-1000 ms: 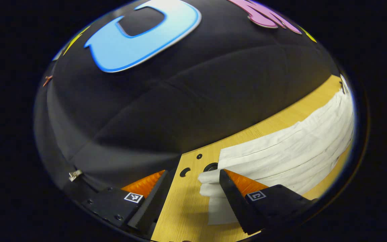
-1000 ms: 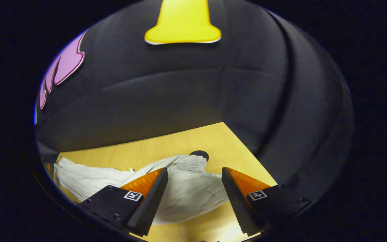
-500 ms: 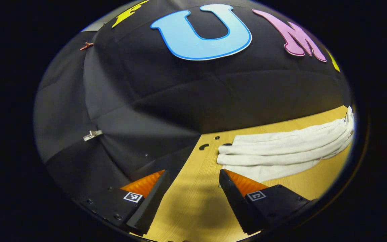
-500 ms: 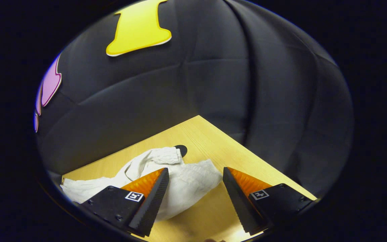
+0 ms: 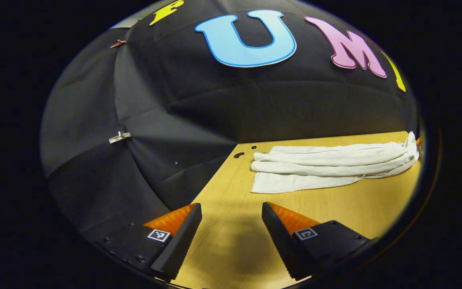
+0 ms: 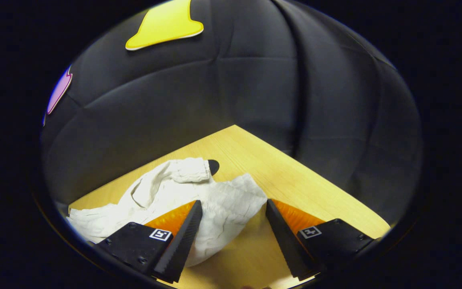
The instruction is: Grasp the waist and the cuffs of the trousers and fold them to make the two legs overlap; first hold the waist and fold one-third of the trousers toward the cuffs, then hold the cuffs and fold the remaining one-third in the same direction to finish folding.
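Left hand-held gripper gaping wide over bare desk, gripping nothing, right hand-held gripper likewise spread, hovering above white trousers, cuffs lying well ahead.

Light wood-grain counter runs beneath and ahead of the tongs. Small dark holes in the counter near its far corner, ahead. Black cloth wall beyond, creased. Metal clip on the cloth, up and left. Another dark hole ahead.

Each claw has wedge fingers with toothed inner faces, screwed black mounts and square markers.
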The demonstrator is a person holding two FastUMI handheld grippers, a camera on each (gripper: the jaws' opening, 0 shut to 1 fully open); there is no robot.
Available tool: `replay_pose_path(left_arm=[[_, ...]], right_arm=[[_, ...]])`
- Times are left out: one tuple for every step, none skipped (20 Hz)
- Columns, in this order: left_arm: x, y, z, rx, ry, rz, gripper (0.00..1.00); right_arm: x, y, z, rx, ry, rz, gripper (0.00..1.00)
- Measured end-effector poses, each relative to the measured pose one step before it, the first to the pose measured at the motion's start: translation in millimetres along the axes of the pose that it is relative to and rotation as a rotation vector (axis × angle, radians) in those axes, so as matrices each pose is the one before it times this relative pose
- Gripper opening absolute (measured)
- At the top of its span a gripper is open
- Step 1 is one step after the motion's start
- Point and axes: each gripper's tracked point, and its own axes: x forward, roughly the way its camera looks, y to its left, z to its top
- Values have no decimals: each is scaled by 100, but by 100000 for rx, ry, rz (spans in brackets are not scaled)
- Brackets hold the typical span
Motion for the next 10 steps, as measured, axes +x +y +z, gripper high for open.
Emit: replay_pose_path(left_arm=[[25,-504,306,9,-640,-709,96],[48,-603,101,6,-378,-1070,97],[-12,-648,149,13,-105,-1158,97],[-24,-734,-40,-179,191,-1651,97],[61,-1219,167,-445,-83,-2329,97],[52,-711,7,-71,-3,-1205,97],[74,-481,-75,517,270,-755,97],[14,-387,-100,1898,444,-1391,97],[-30,-115,-125,2325,51,-128,96],[84,76,54,625,-76,240,97]], right_arm=[[-12,295,-40,-1089,1,164,98],[-98,327,-167,-681,698,359,99],[103,185,-121,-922,1038,58,94],[126,101,-219,-634,778,-274,90],[-109,748,-465,-345,1428,2173,68],[147,521,-128,13,-164,1028,40],[-198,-24,-41,312,247,-191,39],[-6,57,76,-487,-146,-247,17],[-21,160,-64,-393,-166,859,13],[-5,163,53,-652,-353,247,19]])
